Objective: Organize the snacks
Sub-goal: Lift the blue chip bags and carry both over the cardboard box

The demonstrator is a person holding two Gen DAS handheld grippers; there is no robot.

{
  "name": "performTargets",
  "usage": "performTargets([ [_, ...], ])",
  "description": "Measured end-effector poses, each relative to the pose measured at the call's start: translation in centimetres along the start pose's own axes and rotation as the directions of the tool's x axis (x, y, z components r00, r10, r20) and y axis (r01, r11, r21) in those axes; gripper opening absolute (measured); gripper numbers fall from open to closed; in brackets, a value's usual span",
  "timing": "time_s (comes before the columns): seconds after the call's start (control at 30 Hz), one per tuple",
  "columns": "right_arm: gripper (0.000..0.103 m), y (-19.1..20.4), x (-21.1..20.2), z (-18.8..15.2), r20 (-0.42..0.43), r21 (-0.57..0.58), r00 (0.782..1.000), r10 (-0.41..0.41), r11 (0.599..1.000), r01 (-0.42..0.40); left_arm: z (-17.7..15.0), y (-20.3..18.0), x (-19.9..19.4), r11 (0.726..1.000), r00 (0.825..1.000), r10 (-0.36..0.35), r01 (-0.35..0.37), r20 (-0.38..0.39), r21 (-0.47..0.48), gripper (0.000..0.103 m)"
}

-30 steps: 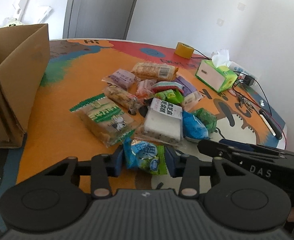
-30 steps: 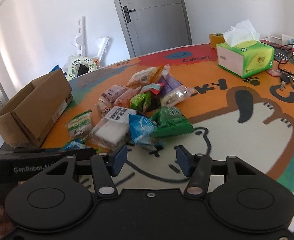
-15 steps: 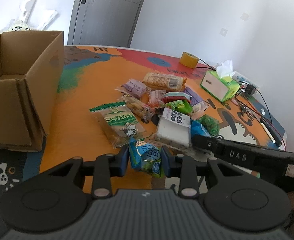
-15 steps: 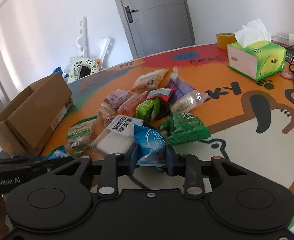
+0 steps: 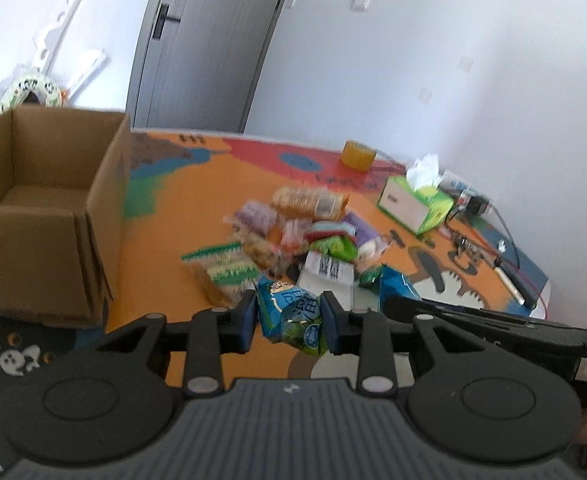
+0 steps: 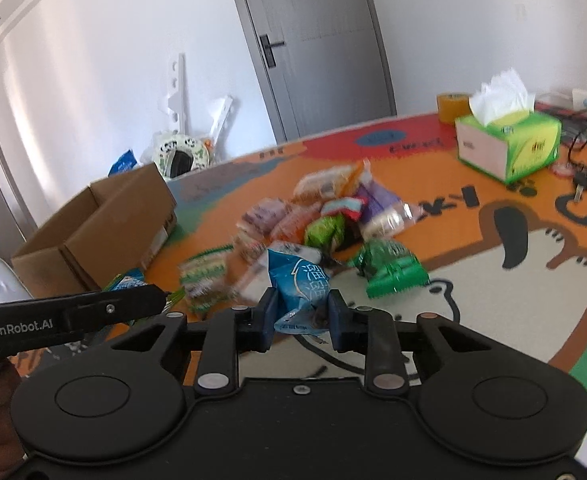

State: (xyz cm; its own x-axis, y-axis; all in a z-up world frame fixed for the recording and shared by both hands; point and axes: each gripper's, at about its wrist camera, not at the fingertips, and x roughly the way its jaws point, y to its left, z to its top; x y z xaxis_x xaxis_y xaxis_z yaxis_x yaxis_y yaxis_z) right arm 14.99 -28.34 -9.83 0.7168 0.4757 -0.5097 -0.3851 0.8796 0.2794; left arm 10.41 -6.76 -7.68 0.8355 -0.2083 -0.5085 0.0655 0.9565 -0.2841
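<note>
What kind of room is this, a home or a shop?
Most likely a room in a home: a grey door in plain white walls, a tissue box and a pile of snacks on a cartoon-print table, beside a cardboard box.

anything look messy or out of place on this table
Yes. The snack packets lie in a loose, overlapping heap mid-table, while the cardboard box beside them shows a bare floor. Keys and cables clutter the far edge by the tissue box. Nothing looks spilled or torn.
</note>
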Motion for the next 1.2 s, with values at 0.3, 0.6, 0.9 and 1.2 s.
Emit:
performTargets([
  [0.3, 0.027, 3.3, -1.4, 1.2, 0.053, -0.028, 0.999, 0.015, 1.000, -0.013, 1.0, 1.2, -3.0, 1.000, 0.996, 0.027, -0.026, 0.087, -0.010, 0.032],
  [0.6, 0.027, 7.2, -1.8, 2.6, 0.100, -0.070, 0.992, 0.071, 0.995, -0.064, 2.4, 3.3, -6.5, 0.997, 0.980, 0.078, -0.073, 0.182, -0.032, 0.032],
  [0.9, 0.027, 10.1, -0.5, 3.8, 0.111, -0.113, 0.986, 0.124, 0.987, -0.111, 3.4, 5.3, -7.8, 0.993, 0.966, 0.117, -0.107, 0.230, -0.058, 0.032],
  [1.2, 0.027, 12.1, 1.2, 5.0, 0.115, -0.133, 0.978, 0.173, 0.979, -0.157, 4.7, 7.6, -7.9, 0.985, 0.950, 0.169, -0.156, 0.262, -0.071, 0.032],
])
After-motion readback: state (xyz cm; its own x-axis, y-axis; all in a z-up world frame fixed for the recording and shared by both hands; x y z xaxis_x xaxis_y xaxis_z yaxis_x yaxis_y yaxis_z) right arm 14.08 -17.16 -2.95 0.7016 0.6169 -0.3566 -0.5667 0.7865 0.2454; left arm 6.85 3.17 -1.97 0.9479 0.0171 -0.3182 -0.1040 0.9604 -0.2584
